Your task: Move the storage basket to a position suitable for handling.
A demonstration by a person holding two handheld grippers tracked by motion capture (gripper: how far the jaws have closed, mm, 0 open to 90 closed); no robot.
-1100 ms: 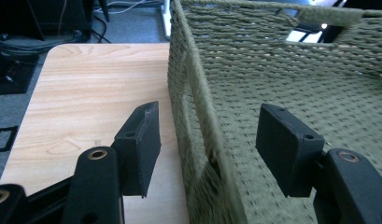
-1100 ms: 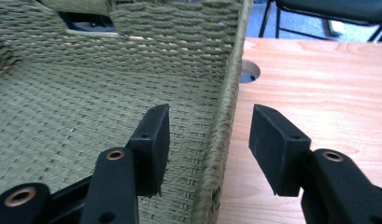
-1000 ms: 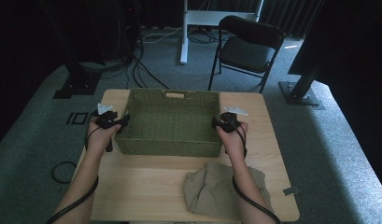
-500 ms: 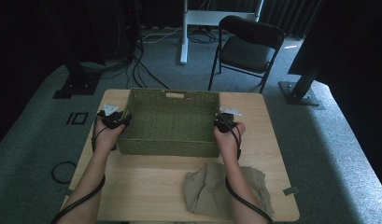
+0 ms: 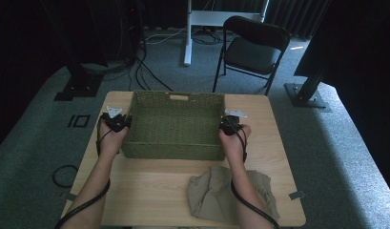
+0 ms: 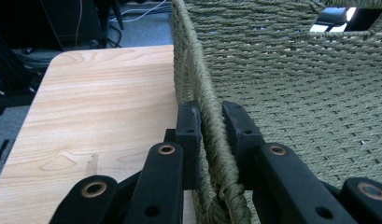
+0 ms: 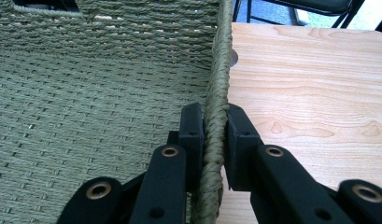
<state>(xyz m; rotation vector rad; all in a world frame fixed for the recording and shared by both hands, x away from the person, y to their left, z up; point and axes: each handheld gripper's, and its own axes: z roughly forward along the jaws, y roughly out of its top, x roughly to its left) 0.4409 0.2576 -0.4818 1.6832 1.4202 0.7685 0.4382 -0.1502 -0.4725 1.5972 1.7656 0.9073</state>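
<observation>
High view: a green woven basket [image 5: 176, 125] sits on the far half of a light wooden counter [image 5: 149, 191], roughly centred between its left and right edges. The basket is rectangular and open-topped, with a handle cut-out in its far wall. The left gripper [image 5: 117, 122] is at the basket's left wall and the right gripper [image 5: 229, 125] at its right wall, each held by one of the person's hands, the forearms reaching in from the near edge. A black cable trails back from each gripper along the forearm. A crumpled tan cloth [image 5: 214, 193] lies on the near right part of the counter, partly under the right forearm and apart from the basket.

Left gripper view: the left gripper [image 6: 212, 126] has its jaws closed narrow on the braided rim of the basket [image 6: 296, 93], one jaw outside the wall and one inside, both pressing the weave. The bare counter [image 6: 95, 102] shows beyond the outer jaw.

Right gripper view: the right gripper [image 7: 215, 126] holds the opposite rim of the basket [image 7: 95, 84] in the same manner, jaws narrow with the rim clamped between them, one jaw inside and one outside. The counter [image 7: 310, 79] lies on the outer side.

Surroundings, high view: a black folding chair [image 5: 252, 47] stands on the grey carpet beyond the counter, with loose cables on the floor to the far left
</observation>
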